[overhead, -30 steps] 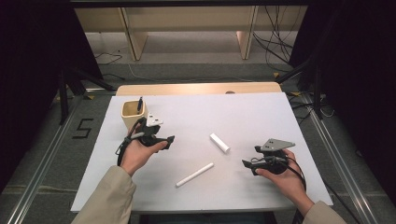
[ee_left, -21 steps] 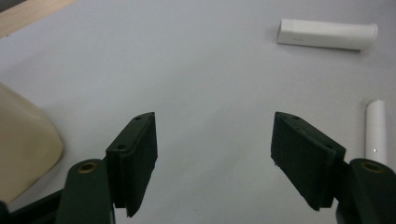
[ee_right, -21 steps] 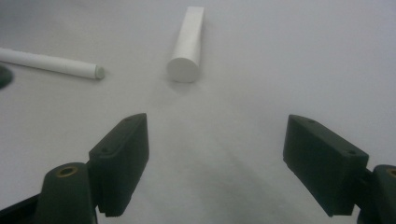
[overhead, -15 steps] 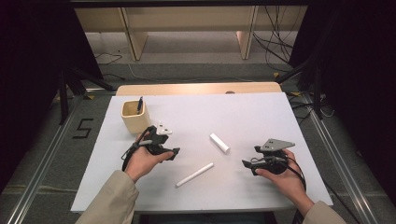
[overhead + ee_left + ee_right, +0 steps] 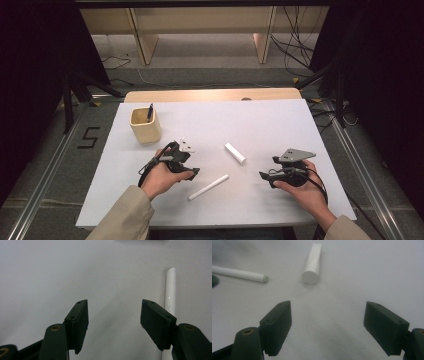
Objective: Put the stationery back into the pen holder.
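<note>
While our left tool [image 5: 192,172] has just been narrowing its jaws with nothing between them, the thin white stick [image 5: 208,187] lies on the surface [image 5: 280,125] just beside it. Looks light, stiff, smooth (may roll); we'd pinch mid-length. Right tool [image 5: 264,176] gapes, idle.

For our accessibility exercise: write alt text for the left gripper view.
Two black jaws of the left gripper stand open over a white table, nothing between them. A thin white pen lies just outside the right-hand jaw.
</note>
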The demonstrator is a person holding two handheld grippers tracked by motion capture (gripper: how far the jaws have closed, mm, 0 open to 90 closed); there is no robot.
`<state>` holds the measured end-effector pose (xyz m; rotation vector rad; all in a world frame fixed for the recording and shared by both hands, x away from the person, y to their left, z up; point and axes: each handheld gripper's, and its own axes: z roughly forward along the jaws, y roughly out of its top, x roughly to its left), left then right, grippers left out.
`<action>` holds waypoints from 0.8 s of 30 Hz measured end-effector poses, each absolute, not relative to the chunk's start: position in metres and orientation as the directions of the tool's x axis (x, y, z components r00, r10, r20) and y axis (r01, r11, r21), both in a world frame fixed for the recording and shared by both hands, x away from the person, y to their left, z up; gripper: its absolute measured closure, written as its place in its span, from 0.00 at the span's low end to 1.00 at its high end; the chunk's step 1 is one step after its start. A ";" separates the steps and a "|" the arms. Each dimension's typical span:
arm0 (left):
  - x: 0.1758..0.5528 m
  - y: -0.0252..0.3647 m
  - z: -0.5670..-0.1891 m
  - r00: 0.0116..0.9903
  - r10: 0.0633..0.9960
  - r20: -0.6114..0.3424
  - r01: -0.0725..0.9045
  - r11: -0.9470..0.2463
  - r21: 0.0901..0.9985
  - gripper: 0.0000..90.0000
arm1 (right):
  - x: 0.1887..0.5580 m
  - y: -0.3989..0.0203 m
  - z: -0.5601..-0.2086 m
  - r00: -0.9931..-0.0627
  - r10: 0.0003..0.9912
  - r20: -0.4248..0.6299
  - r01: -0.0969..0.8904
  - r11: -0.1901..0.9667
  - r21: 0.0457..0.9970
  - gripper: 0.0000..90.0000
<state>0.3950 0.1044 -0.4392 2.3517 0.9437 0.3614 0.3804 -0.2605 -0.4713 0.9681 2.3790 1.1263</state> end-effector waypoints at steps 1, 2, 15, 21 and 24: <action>0.395 0.104 -0.440 0.715 0.698 0.037 0.543 -0.589 0.599 0.44 | 0.380 -0.260 -0.471 -0.712 0.702 -0.011 0.436 0.455 0.777 0.26; 0.394 0.103 -0.440 0.717 0.696 0.034 0.544 -0.589 0.598 0.43 | 0.380 -0.260 -0.471 -0.712 0.702 -0.011 0.436 0.455 0.777 0.26; 0.389 0.093 -0.445 0.743 0.669 0.031 0.533 -0.619 0.576 0.43 | 0.380 -0.260 -0.471 -0.711 0.703 -0.012 0.436 0.454 0.777 0.26; 0.387 0.089 -0.448 0.754 0.656 0.027 0.531 -0.633 0.563 0.43 | 0.380 -0.260 -0.471 -0.711 0.703 -0.012 0.436 0.454 0.777 0.26; 0.386 0.087 -0.449 0.760 0.650 0.029 0.527 -0.642 0.556 0.43 | 0.380 -0.260 -0.471 -0.711 0.703 -0.012 0.436 0.454 0.777 0.26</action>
